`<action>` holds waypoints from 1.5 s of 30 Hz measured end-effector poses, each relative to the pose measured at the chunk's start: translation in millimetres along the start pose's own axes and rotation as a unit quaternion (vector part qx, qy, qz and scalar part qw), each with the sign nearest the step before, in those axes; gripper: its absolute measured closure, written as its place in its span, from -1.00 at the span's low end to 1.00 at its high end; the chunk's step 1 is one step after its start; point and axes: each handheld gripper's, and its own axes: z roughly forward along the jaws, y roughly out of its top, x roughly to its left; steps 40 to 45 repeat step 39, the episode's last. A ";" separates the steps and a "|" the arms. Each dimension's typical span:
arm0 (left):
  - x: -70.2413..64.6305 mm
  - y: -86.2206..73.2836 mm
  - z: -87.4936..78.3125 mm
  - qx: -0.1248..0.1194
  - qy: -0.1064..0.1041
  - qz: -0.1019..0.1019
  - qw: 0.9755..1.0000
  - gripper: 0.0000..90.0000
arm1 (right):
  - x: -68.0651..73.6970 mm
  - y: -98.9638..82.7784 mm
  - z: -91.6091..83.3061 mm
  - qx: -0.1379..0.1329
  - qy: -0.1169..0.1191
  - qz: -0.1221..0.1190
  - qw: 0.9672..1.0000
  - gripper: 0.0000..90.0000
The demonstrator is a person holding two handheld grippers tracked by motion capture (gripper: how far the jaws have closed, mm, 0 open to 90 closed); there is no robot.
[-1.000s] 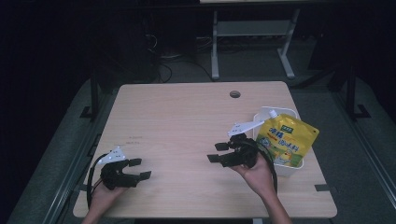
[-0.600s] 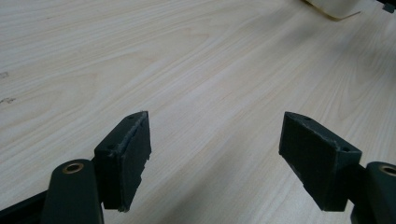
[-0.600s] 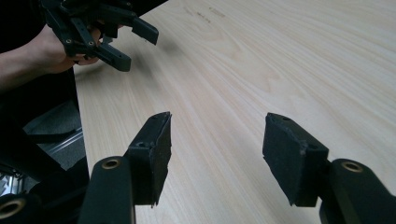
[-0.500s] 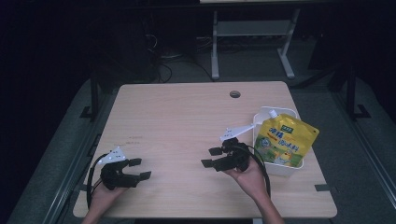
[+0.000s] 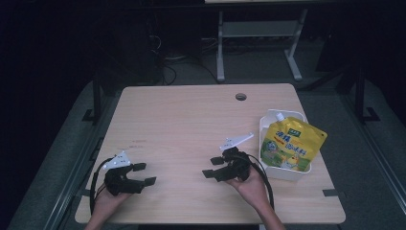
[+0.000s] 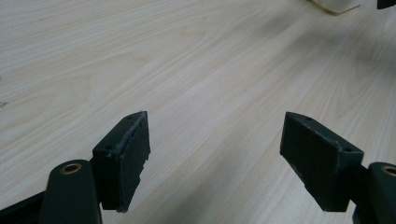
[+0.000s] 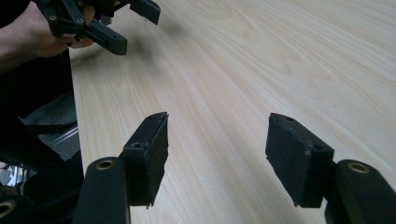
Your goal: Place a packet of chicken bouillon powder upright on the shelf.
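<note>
A yellow spouted pouch [image 5: 290, 143] lies in a white bin [image 5: 286, 174] at the table's right side. My right gripper [image 5: 212, 166] rests low over the wood just left of the bin, held by a hand, with its jaws spread and pointing left. In the right gripper view my right gripper [image 7: 217, 149] is open over bare wood. My left gripper [image 5: 145, 174] sits near the front left corner, pointing right, also spread. In the left gripper view my left gripper [image 6: 215, 149] is open with nothing between its pads.
The light wood table [image 5: 191, 120] has a round cable hole [image 5: 241, 97] at the back. In the right gripper view the other hand and its gripper [image 7: 93, 25] appear at the top left, near the table's edge. A corner of the bin [image 6: 334, 5] is seen far off in the left gripper view.
My right gripper has moved left and slightly toward the front edge, away from the bin. The left gripper has stayed put.
</note>
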 end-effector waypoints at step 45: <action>-11.5 1.4 4.7 0.025 0.003 0.039 0.999 -0.53 | 9.8 -28.0 25.1 -0.007 0.007 -0.009 1.000 -0.31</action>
